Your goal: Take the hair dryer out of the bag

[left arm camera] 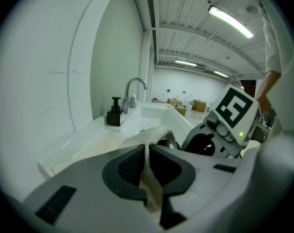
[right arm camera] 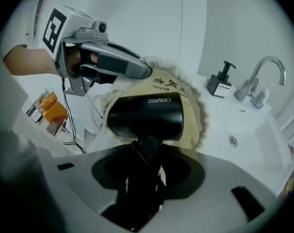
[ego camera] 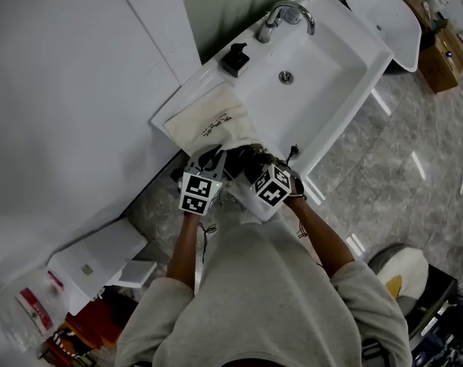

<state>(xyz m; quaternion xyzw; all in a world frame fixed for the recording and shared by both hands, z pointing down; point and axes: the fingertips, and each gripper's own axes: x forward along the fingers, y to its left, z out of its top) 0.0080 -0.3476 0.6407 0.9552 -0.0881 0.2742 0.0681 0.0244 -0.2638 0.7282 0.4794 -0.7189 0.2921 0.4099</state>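
A cream cloth bag (ego camera: 208,119) lies on the white counter (ego camera: 170,112) left of the basin. My left gripper (ego camera: 215,161) is shut on a fold of the bag's cloth (left arm camera: 148,176) at its mouth. The black hair dryer (right arm camera: 147,116) has its barrel outside the bag's opening, with the bag (right arm camera: 190,103) behind it. My right gripper (right arm camera: 147,174) is shut on the dryer's handle and cord. In the head view the right gripper (ego camera: 252,167) sits close beside the left, at the counter's front edge. The left gripper (right arm camera: 106,57) shows at the upper left of the right gripper view.
A black soap dispenser (ego camera: 235,58) and a chrome faucet (ego camera: 283,17) stand at the back of the sink basin (ego camera: 315,79). A white wall panel (ego camera: 71,90) rises to the left. Boxes and bags sit on the floor (ego camera: 86,274) below.
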